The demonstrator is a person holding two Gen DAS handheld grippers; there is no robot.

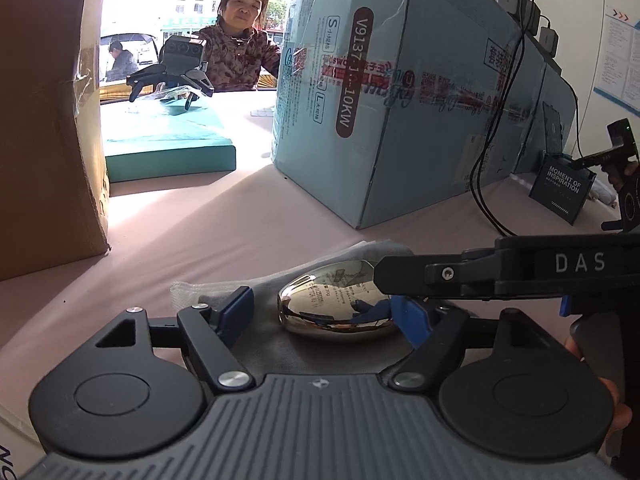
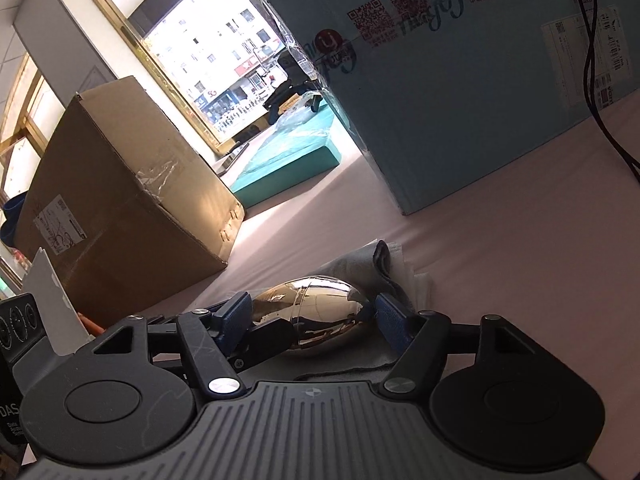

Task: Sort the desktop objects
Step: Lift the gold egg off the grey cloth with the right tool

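A shiny gold egg-shaped object (image 1: 336, 304) (image 2: 316, 308) lies on a grey cloth (image 1: 264, 284) (image 2: 352, 256) on the pink table. My left gripper (image 1: 324, 316) is open around it: the right blue pad sits by the egg's end, and the left pad stands clear of it. My right gripper (image 2: 314, 316) reaches in from the right, its black finger (image 1: 420, 272) lying over the egg's far end. In the right wrist view its blue pads press both ends of the egg. A black finger of the left gripper (image 2: 268, 336) shows beside the egg.
A brown cardboard box (image 1: 44, 120) (image 2: 120, 200) stands at the left and a big light-blue carton (image 1: 400, 100) (image 2: 480, 80) at the right. A flat teal box (image 1: 168, 140) lies between them, where a person across the table (image 1: 240, 52) holds another gripper. Black cables (image 1: 484, 184) and a dark card (image 1: 562, 188) are at the right.
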